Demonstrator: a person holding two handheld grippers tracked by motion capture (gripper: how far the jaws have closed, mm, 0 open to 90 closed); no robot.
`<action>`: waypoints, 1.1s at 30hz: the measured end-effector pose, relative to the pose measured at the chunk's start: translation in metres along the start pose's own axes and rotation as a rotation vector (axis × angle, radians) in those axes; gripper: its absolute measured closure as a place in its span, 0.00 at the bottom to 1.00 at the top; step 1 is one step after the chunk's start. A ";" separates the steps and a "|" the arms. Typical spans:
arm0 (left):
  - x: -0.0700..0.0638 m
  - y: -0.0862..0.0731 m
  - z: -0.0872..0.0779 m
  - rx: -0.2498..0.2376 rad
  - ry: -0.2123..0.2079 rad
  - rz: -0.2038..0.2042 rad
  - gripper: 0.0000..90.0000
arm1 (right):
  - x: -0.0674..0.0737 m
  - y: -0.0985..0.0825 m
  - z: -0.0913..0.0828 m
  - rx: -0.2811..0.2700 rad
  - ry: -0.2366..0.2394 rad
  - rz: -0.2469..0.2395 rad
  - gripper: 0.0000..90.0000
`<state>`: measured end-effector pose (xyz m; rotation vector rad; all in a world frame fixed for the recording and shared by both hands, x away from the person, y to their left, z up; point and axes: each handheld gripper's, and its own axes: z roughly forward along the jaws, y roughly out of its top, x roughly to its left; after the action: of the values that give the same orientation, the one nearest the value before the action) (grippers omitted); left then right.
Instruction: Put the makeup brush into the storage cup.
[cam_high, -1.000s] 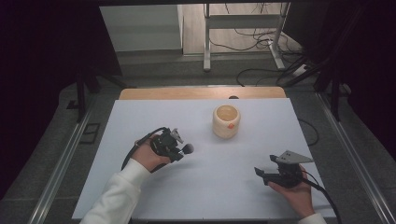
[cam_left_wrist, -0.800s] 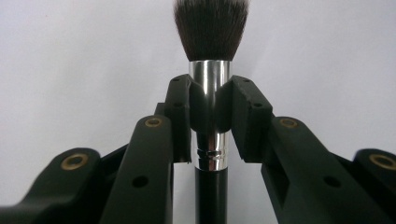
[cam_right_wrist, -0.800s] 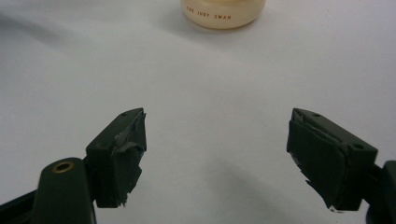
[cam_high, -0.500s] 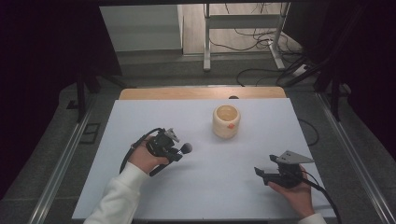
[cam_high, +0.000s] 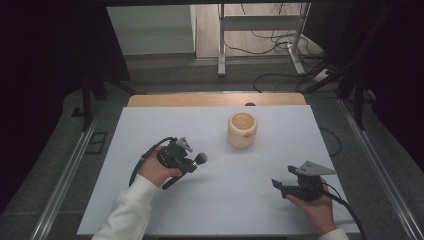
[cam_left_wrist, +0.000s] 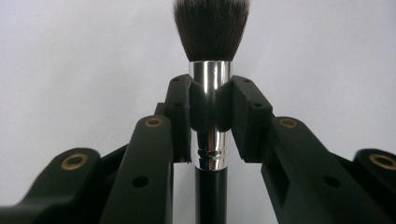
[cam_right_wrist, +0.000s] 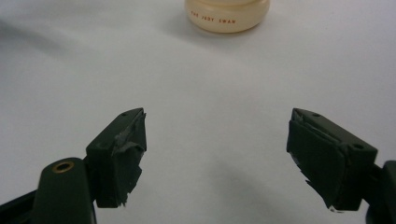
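My left gripper (cam_high: 189, 162) is shut on a makeup brush (cam_left_wrist: 211, 70), clamped at its silver ferrule (cam_left_wrist: 210, 126), with the dark bristle head (cam_high: 201, 158) pointing right over the white table. A cream-coloured cup (cam_high: 242, 129) with red lettering stands upright near the table's middle back, to the right of and beyond the brush; its base (cam_right_wrist: 227, 15) shows at the top of the right gripper view. My right gripper (cam_high: 278, 185) rests low at the front right, open, jaws wide apart with nothing between them (cam_right_wrist: 215, 154).
The white tabletop (cam_high: 210, 200) has a wooden strip (cam_high: 215, 99) along its far edge. Cables (cam_high: 280, 80) and a metal stand (cam_high: 260, 25) lie on the floor beyond. Metal rails (cam_high: 65, 170) run along both sides.
My left gripper has shifted slightly right and forward with the brush, its head now nearer the cup. The right gripper has stayed put.
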<state>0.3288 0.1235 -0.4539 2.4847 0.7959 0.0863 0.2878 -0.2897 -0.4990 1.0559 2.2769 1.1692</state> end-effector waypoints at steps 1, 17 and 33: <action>-0.001 0.001 0.000 -0.004 -0.003 0.001 0.79 | 0.000 0.000 0.000 -0.002 0.001 0.003 0.23; -0.003 0.000 -0.004 -0.063 -0.005 -0.053 0.79 | 0.027 0.025 0.023 -0.056 0.128 0.034 0.24; -0.008 0.006 0.006 -0.054 -0.027 -0.053 0.79 | 0.053 0.037 0.047 -0.043 0.190 -0.002 0.24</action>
<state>0.3265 0.1121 -0.4551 2.4081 0.8363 0.0548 0.2987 -0.2102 -0.4956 0.9632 2.3823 1.3637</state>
